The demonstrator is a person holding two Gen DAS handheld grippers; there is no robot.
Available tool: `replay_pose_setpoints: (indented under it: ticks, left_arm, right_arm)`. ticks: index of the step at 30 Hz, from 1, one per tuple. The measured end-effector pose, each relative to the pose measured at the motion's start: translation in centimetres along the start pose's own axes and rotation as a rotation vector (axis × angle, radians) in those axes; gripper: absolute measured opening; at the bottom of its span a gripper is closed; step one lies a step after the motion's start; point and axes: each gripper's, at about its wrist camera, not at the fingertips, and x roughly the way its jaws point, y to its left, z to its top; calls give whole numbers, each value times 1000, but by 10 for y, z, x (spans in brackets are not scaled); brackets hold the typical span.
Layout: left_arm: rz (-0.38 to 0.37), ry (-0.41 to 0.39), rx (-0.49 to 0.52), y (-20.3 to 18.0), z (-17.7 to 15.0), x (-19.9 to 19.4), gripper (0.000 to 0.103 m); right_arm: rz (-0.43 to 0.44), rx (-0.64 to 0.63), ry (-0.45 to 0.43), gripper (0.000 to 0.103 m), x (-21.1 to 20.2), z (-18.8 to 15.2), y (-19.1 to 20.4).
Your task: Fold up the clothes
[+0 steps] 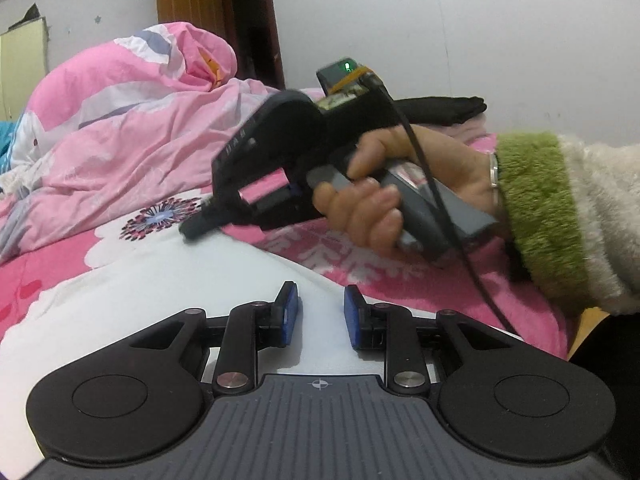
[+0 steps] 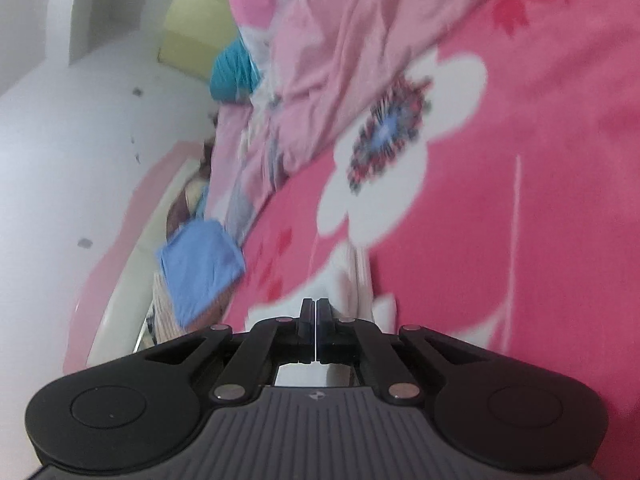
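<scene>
Two grippers | left gripper [image 1: 321, 312] spread, empty | right gripper [image 2: 316, 312] pressed together | quilt [image 1: 120, 120] beyond

1. The right tool's [image 1: 192, 230] tip is smeared in the left wrist view; whether it touches the white garment [image 1: 160, 300] cannot be told.
2. That garment runs under the left tool [image 1: 321, 312], so its near edge is hidden.
3. The right wrist view is blurred: the blue cloth [image 2: 200, 268] and teal item [image 2: 232, 72] stay unidentifiable.
4. The fleece sleeve [image 1: 560, 216] is cut off at the right edge.
</scene>
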Motion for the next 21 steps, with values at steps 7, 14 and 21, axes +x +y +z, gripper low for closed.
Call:
replay_pose_setpoints:
  ticks: [7, 14, 21]
  left_arm:
    - [-14, -9, -27, 1, -1, -1, 24]
    - [-30, -16, -52, 3, -3, -1, 25]
    - [-34, -20, -59, 4, -3, -1, 25]
  right_arm:
    - [-88, 6, -16, 0, 22, 17, -6]
    - [-11, -119, -65, 2, -1, 15, 17]
    - [83, -220, 102, 3, 23, 12, 37]
